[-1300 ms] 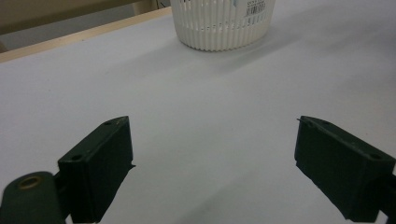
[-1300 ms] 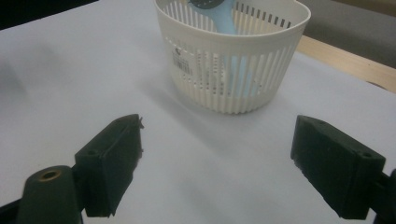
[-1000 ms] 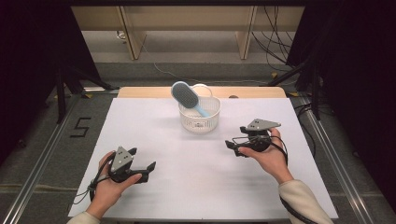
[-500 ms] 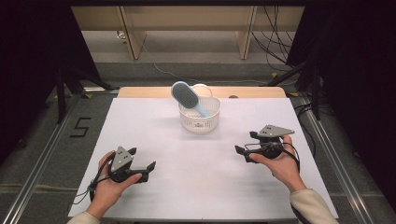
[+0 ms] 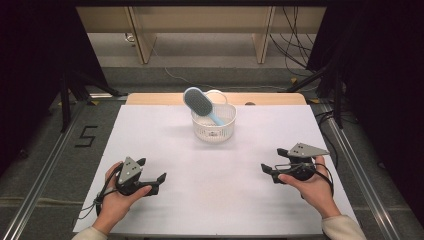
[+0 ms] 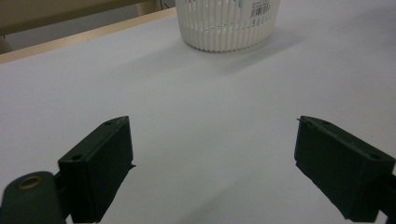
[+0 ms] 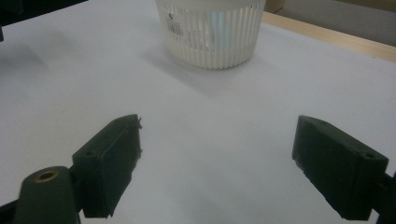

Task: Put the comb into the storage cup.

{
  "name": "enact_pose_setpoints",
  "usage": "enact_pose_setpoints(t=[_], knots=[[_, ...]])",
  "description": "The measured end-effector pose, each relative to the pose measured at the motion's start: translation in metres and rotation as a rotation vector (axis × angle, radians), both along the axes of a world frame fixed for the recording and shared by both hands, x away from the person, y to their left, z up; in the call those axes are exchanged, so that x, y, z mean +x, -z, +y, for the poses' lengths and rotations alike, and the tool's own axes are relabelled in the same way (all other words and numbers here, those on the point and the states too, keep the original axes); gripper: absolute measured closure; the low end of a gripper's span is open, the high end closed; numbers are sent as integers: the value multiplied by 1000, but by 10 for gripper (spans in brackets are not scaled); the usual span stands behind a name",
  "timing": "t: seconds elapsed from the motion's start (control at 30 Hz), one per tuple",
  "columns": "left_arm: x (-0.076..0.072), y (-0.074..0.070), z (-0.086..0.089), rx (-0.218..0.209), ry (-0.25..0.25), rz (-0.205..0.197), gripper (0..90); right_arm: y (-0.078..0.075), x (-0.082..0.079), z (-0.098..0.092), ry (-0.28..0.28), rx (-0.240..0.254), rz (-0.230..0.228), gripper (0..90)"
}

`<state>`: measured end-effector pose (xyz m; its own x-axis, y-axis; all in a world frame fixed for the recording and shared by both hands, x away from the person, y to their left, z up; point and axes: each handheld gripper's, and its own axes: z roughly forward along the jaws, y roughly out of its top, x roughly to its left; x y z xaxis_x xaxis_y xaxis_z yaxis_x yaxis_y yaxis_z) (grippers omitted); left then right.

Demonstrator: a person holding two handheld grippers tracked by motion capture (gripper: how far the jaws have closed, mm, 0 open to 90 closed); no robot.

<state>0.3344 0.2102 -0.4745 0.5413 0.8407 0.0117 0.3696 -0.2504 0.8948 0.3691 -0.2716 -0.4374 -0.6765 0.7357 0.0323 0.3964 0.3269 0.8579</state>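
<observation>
A white ribbed basket (image 5: 212,131) stands at the far middle of the white table (image 5: 215,195). A grey-blue hairbrush (image 5: 194,101) with a light blue handle leans in it, head up and tilted left. My left gripper (image 5: 151,170) rests near the front left, open, nothing between its jaws. At the front right my right gripper (image 5: 273,161) is held open and empty too. In the left gripper view the basket (image 6: 229,28) lies far ahead of the gripper (image 6: 211,135). The right gripper view has the basket (image 7: 210,39) ahead of the gripper (image 7: 217,130), well apart.
A wooden strip (image 5: 150,98) runs along the table's far edge. Metal rails (image 5: 350,155) flank both sides. A "5" mark (image 5: 86,136) sits on the floor at left, and cables (image 5: 295,55) lie behind the table.
My right gripper has drawn back from near the basket toward the front right of the table. The left gripper, basket and brush have stayed put.
</observation>
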Motion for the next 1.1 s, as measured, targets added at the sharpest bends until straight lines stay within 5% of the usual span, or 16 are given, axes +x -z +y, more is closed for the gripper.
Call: enact_pose_setpoints(t=[1.1], knots=[[0, 1, 0, 4, 1, 1, 111, 22, -44, -30, 38, 17, -5, 157]])
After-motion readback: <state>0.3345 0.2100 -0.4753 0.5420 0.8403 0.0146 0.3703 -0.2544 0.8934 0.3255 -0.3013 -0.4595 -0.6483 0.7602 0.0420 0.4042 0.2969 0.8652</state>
